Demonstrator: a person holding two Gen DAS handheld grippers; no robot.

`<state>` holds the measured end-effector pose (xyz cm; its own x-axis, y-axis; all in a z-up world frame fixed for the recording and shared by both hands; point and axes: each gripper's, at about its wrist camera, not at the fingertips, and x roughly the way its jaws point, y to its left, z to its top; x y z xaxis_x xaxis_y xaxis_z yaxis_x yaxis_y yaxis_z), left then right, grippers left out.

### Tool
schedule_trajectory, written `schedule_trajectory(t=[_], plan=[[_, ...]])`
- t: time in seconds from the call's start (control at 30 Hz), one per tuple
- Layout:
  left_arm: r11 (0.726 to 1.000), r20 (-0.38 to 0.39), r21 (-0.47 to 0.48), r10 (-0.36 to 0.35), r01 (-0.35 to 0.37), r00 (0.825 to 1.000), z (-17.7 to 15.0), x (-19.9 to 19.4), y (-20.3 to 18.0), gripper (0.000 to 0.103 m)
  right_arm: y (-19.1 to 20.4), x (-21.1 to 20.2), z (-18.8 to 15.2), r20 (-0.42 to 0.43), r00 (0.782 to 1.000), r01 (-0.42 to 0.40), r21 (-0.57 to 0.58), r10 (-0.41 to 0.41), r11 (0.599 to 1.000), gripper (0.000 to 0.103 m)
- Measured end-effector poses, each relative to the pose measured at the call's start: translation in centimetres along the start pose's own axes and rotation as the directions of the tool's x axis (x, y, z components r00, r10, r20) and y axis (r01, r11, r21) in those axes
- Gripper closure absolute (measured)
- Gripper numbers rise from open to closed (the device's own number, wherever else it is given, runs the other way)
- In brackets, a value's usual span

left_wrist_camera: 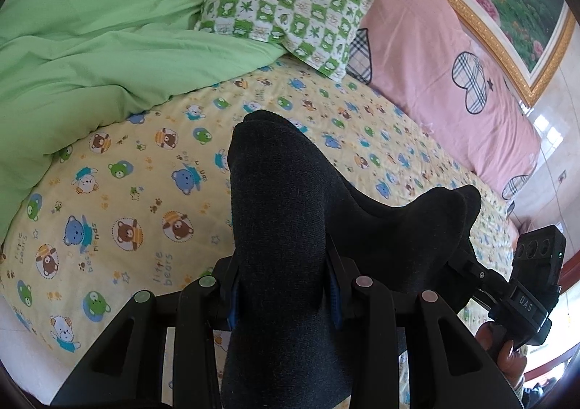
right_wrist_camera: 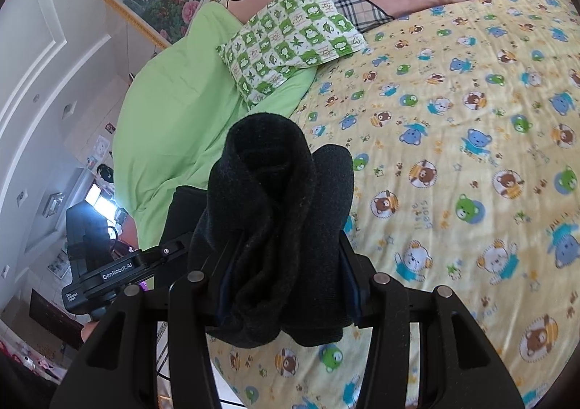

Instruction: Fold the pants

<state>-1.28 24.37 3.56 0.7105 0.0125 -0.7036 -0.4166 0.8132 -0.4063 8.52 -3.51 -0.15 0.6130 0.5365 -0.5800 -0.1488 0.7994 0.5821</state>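
Note:
The dark charcoal pants are bunched between the fingers of my left gripper, which is shut on them and holds them above the bed. The cloth stretches right to my right gripper, seen at the right edge. In the right wrist view my right gripper is shut on a thick rolled fold of the pants, also lifted off the bed. My left gripper shows at the left, holding the same cloth.
A yellow bear-print bedsheet lies below. A green duvet is at the left, a green checked pillow and pink headboard cover behind. In the right wrist view the sheet spreads right.

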Motion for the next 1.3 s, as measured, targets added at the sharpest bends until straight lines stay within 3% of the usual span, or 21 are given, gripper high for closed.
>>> schedule_trajectory(t=[1.3], plan=[[0.995,0.009,-0.062,0.075,-0.074,0.997,2.7,3.8,2.5,0.066,-1.2,6.7,3.8,-0.037,0.999,-0.012,-0.009,0.012,1.0,0.053]])
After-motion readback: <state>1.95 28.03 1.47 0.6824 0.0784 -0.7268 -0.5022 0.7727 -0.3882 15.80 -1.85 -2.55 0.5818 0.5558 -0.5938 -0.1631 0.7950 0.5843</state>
